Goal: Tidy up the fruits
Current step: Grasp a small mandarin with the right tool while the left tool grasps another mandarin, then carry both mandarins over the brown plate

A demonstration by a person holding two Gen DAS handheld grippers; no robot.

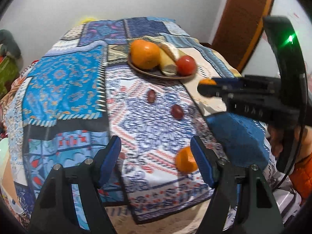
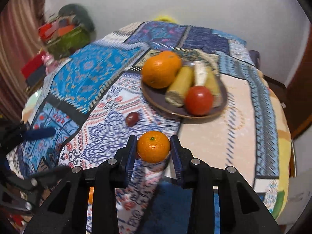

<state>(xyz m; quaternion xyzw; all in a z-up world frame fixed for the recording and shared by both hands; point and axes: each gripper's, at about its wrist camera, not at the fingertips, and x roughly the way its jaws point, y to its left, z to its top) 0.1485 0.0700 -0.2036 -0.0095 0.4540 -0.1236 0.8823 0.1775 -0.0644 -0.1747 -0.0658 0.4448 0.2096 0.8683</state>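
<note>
Our right gripper (image 2: 153,146) is clamped on a mandarin (image 2: 153,146), held above the cloth short of the plate (image 2: 156,99). We should carry it level to the plate's bare near rim, clear of the tomato (image 2: 198,100), and release low so it won't roll. Our left gripper (image 1: 156,156) stands apart, empty, beside another mandarin (image 1: 185,159).

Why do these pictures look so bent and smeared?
Both views bulge like a fisheye, with dark rounded corners. Left wrist view: the plate and cloth are motion-smeared. Right wrist view: the small orange in the right claw is crisp, the background blurred.
</note>
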